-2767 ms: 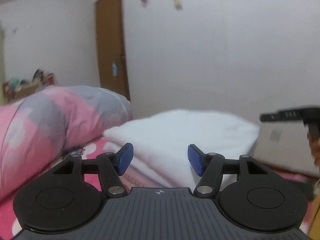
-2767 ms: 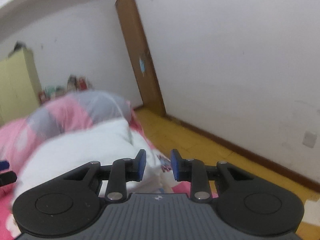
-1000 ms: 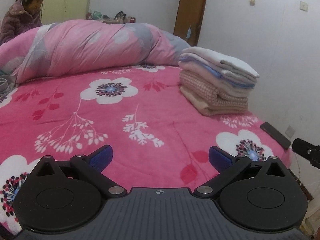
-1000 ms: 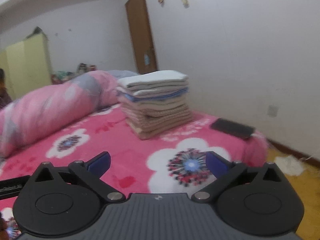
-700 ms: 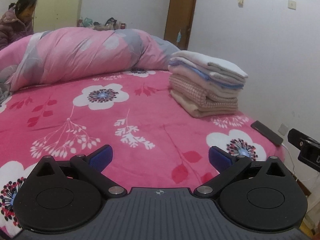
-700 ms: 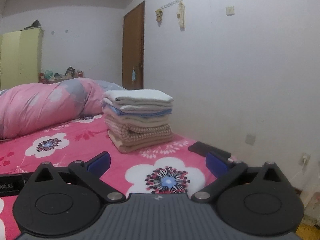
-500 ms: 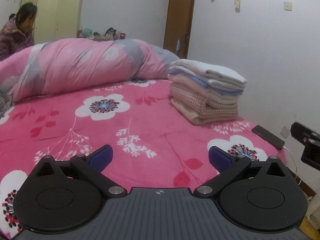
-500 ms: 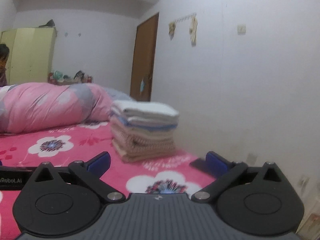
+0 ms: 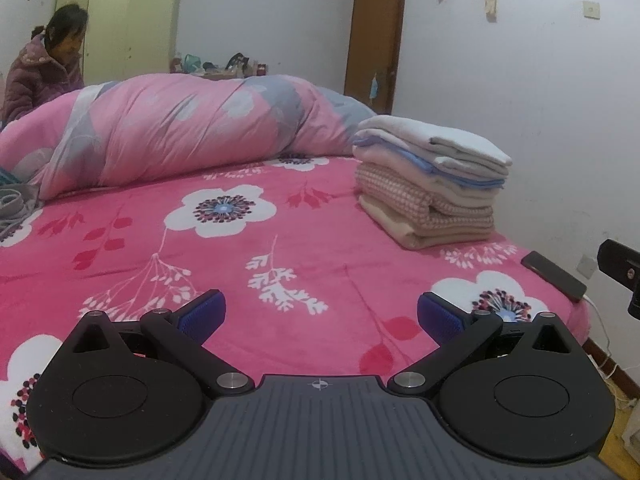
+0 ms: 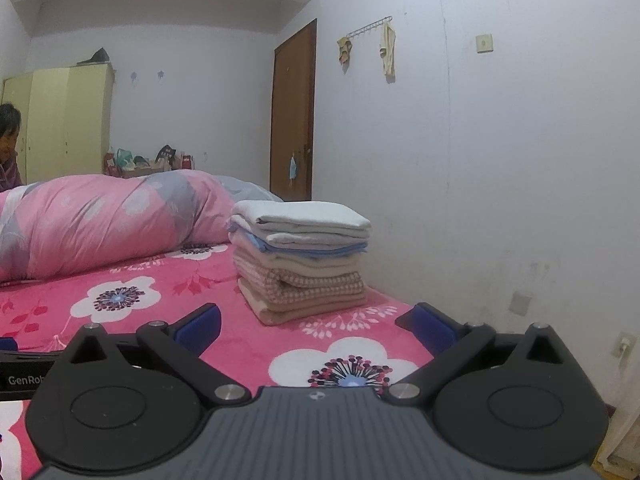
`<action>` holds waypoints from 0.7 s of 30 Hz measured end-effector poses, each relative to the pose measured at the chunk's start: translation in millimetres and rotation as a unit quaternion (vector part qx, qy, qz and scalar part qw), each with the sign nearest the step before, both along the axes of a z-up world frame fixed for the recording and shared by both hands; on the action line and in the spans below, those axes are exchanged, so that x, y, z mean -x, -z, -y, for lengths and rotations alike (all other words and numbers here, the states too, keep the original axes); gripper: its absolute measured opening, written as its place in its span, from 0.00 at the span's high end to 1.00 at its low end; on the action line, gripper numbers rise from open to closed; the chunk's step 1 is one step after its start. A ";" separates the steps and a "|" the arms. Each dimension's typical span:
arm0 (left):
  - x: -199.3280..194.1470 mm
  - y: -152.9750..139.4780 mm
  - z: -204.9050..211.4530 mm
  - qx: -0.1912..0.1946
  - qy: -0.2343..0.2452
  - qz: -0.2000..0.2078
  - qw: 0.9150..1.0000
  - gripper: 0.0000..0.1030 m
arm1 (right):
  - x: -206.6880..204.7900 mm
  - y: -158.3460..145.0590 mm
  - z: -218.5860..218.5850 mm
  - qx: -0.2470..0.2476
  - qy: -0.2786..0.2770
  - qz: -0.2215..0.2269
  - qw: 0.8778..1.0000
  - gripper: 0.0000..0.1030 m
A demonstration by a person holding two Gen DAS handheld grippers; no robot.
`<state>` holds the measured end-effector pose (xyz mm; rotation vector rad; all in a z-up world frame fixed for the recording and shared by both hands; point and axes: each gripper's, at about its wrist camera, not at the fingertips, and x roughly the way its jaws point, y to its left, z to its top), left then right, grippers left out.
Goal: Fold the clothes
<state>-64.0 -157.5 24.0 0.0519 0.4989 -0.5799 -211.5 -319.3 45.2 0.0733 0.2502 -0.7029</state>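
Note:
A stack of folded clothes (image 9: 430,184) (image 10: 302,264), white on top, blue, cream and pink check below, rests on the pink flowered bed (image 9: 240,248) (image 10: 168,292) near its right edge. My left gripper (image 9: 320,316) hangs open and empty over the bed's near side, well short of the stack. My right gripper (image 10: 316,326) is also open and empty, low above the bed in front of the stack. Part of the right gripper (image 9: 620,272) shows at the right edge of the left wrist view.
A rolled pink and grey quilt (image 9: 180,128) (image 10: 104,220) lies across the back of the bed. A dark phone (image 9: 554,274) lies at the bed's right edge by the white wall. A person (image 9: 44,72) stands far left near a yellow wardrobe (image 9: 132,20).
Both grippers have opened wide and drawn back from the white top garment. The stack now stands free on the bed, and both views have tilted up and steadied.

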 end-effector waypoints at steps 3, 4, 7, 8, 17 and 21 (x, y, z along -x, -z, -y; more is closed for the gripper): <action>1.7 0.2 -0.2 0.001 0.004 0.004 1.000 0.00 | 0.1 0.2 1.3 -0.005 -0.001 0.000 1.000 0.00; 2.4 0.3 -0.1 0.001 0.005 0.005 1.000 0.00 | 0.1 0.6 1.5 -0.005 -0.002 -0.001 1.000 0.00; 4.3 0.7 0.6 -0.001 0.009 0.006 1.000 0.00 | 0.3 1.6 0.7 -0.005 -0.001 -0.003 1.000 0.00; 4.8 0.7 0.9 -0.002 0.009 0.007 1.000 0.00 | 0.4 1.6 0.4 -0.005 -0.001 -0.004 1.000 0.00; 6.7 0.9 1.0 0.001 0.009 0.003 1.000 0.00 | 1.1 1.8 -2.1 -0.003 -0.003 -0.006 1.000 0.00; 8.3 1.2 2.9 0.002 0.010 0.000 1.000 0.00 | 1.2 2.3 -2.0 -0.002 -0.002 -0.009 1.000 0.00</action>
